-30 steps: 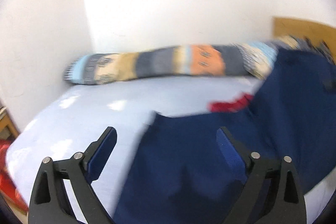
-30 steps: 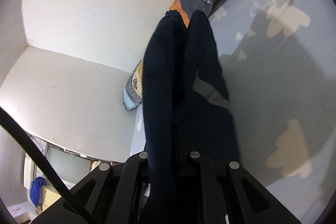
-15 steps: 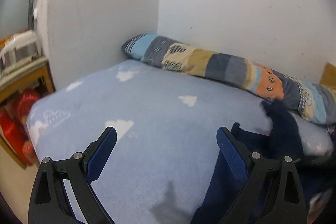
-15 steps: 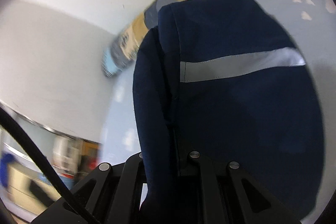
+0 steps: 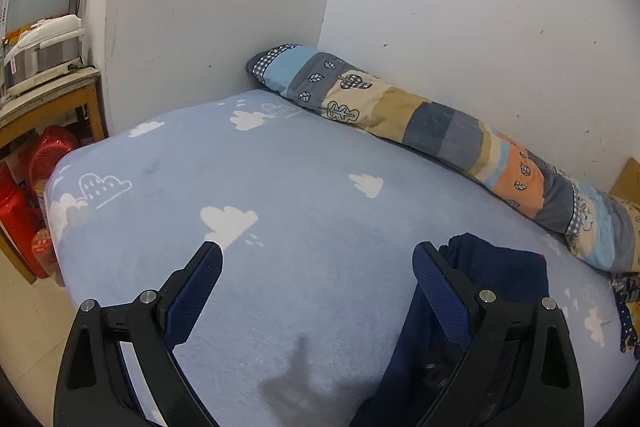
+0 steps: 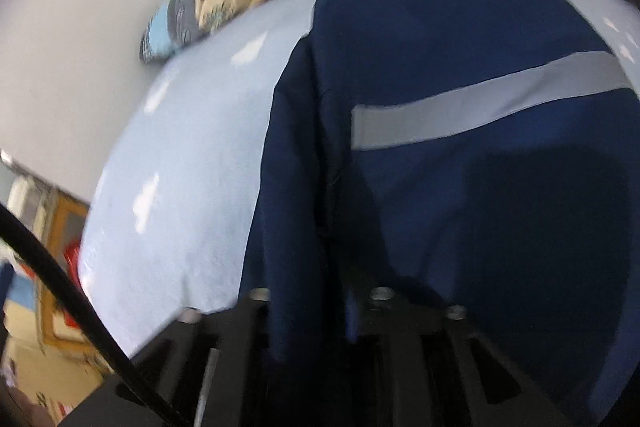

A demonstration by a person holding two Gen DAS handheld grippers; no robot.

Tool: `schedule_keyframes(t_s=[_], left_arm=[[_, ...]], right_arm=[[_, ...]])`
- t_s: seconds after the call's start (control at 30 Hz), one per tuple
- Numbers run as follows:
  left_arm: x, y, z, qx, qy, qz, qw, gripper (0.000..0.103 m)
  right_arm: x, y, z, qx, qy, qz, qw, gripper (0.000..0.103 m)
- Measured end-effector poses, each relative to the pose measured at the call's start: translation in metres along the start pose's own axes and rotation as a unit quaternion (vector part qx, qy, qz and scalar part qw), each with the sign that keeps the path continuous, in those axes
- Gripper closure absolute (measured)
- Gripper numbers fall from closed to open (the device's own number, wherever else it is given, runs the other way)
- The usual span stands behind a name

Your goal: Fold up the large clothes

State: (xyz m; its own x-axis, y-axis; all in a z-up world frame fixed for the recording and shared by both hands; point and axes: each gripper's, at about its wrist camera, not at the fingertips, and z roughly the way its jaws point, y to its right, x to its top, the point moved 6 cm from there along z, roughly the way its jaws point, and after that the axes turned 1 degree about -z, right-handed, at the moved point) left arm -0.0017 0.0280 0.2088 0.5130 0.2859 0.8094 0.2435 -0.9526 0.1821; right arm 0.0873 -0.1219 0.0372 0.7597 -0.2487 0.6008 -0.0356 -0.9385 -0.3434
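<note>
A dark navy garment [image 6: 460,187] with a grey reflective stripe [image 6: 480,107] lies spread on the light blue bed sheet [image 6: 192,167]. My right gripper [image 6: 320,307] is shut on the garment's near edge; its fingertips are hidden under the cloth. In the left wrist view the garment [image 5: 500,275] shows at the lower right, behind the right finger. My left gripper [image 5: 316,283] is open and empty above the sheet [image 5: 280,187], to the left of the garment.
A long patchwork bolster [image 5: 420,123] lies along the white back wall. A wooden stand [image 5: 52,103] with a rice cooker [image 5: 40,47] and red containers [image 5: 24,203] stands left of the bed. Another patterned cloth [image 5: 628,307] is at the right edge.
The garment has come down from hanging in the air and now lies spread on the bed. My left gripper has swung left, away from the garment, and stays open.
</note>
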Motion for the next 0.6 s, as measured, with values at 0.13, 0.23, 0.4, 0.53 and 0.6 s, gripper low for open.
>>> schedule_keyframes(t_s=[0.13, 0.23, 0.4, 0.53, 0.6], left_arm=[[0.001, -0.003, 0.0, 0.0, 0.001, 0.0, 1.0, 0.008], [0.001, -0.008, -0.002, -0.009, 0.0, -0.012, 0.9999, 0.008], [-0.006, 0.009, -0.002, -0.051, -0.016, 0.001, 0.9986, 0.007], [-0.025, 0.055, 0.001, -0.129, -0.052, 0.041, 0.9894, 0.007], [-0.039, 0.077, 0.005, -0.157, -0.074, 0.061, 0.9829, 0.007]], right_arm=[[-0.019, -0.037, -0.005, 0.04, -0.042, -0.095, 0.994, 0.025], [-0.023, -0.036, -0.029, 0.111, -0.042, -0.097, 0.988, 0.034], [-0.008, 0.02, -0.097, 0.163, 0.007, -0.058, 0.985, 0.055], [-0.003, 0.076, -0.143, 0.107, 0.06, -0.094, 0.988, 0.078], [-0.013, 0.092, -0.155, 0.102, 0.066, -0.109, 0.987, 0.087]])
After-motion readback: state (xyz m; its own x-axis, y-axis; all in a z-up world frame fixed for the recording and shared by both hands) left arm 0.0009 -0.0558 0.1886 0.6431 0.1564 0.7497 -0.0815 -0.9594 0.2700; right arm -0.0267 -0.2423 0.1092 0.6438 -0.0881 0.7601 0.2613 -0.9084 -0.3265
